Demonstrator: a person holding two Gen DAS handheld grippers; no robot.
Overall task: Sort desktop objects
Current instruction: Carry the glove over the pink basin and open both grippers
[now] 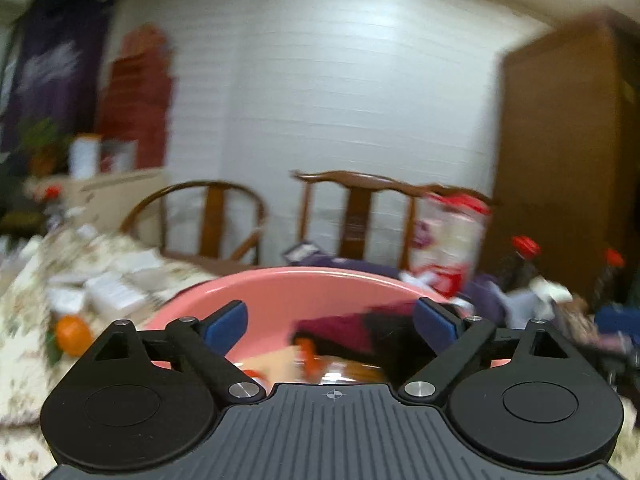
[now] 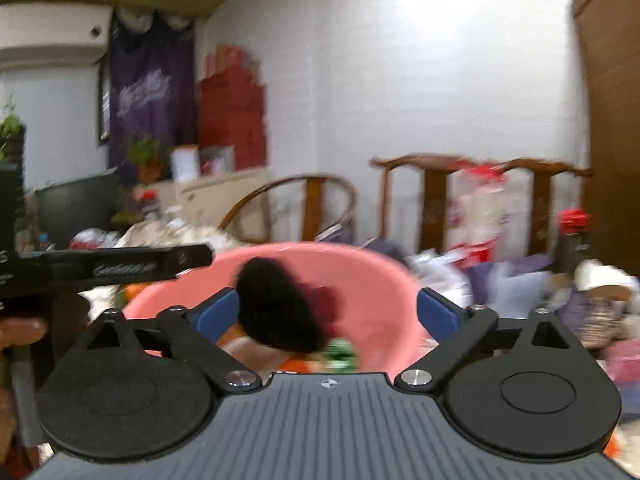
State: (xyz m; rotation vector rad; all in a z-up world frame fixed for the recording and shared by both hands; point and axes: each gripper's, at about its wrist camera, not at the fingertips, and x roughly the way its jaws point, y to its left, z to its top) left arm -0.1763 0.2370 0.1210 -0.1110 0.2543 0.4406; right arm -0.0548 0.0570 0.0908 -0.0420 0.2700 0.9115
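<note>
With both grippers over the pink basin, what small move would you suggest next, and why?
Probably swing the left gripper left toward the orange fruit on the floral tablecloth. Both it and the right gripper are open and hold nothing, the pink basin already holds items, and the fruit lies beside the rim.

Worktop (image 1: pixel 24 320) was covered by a floral-patterned cloth, both views blurred. A pink basin (image 1: pixel 280 286) sat on it at centre. Left of the basin in the left wrist view lay an orange fruit (image 1: pixel 72 335) and, farther back, scattered white cartons and papers (image 1: pixel 110 290). To the right of the basin stood a clear red-lidded jar (image 1: pixel 452 240) and two dark bottles with red caps (image 1: pixel 520 264), with crumpled white and purple packaging (image 1: pixel 524 300) around their bases. Basin contents were not resolvable beyond dark, orange and green patches.
</note>
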